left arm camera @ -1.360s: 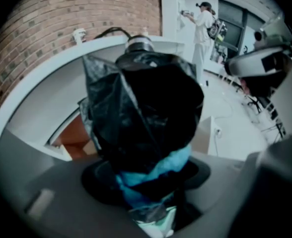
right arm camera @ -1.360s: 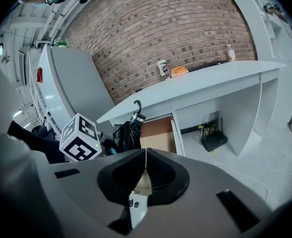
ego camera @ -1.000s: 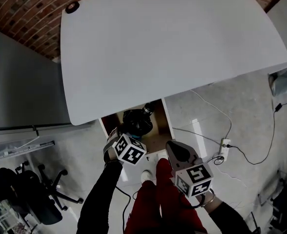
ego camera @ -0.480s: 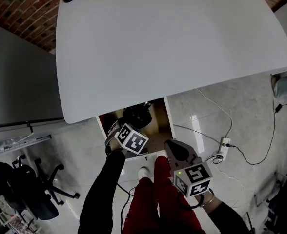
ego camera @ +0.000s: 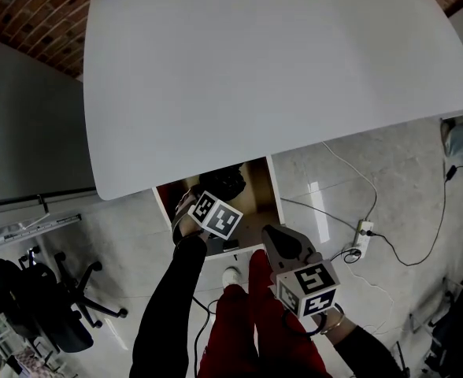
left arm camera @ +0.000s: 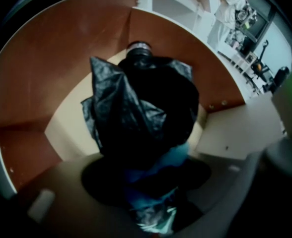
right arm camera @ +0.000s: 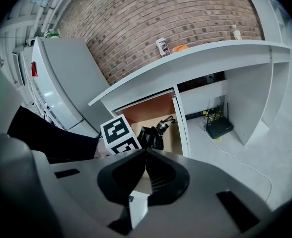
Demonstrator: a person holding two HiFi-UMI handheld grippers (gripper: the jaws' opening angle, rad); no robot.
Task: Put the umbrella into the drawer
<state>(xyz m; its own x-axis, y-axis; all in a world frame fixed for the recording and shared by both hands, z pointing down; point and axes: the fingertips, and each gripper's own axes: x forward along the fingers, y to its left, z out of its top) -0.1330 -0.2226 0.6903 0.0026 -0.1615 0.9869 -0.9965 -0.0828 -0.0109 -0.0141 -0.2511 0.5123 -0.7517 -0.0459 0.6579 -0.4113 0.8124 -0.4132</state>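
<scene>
Left gripper (left arm camera: 147, 195): clamped on the umbrella (left arm camera: 141, 110), which is held inside the drawer (left arm camera: 46, 78).
Right gripper (right arm camera: 145, 165): closed, empty, outside the drawer.

Umbrella (left arm camera: 141, 108): black cloth, crinkled, slight sheen; the cap end looks shiny, metal or plastic, can't tell. Drawer (left arm camera: 51, 68): brown wood-look walls, smooth, matt; paler matt bottom. Desk top (ego camera: 279, 69): white, smooth, matt. Wall (right arm camera: 176, 19): rough red-brown brick. Floor (ego camera: 397, 172): pale tile, glossy, reflective. Trousers (ego camera: 239, 329): red cloth.
</scene>
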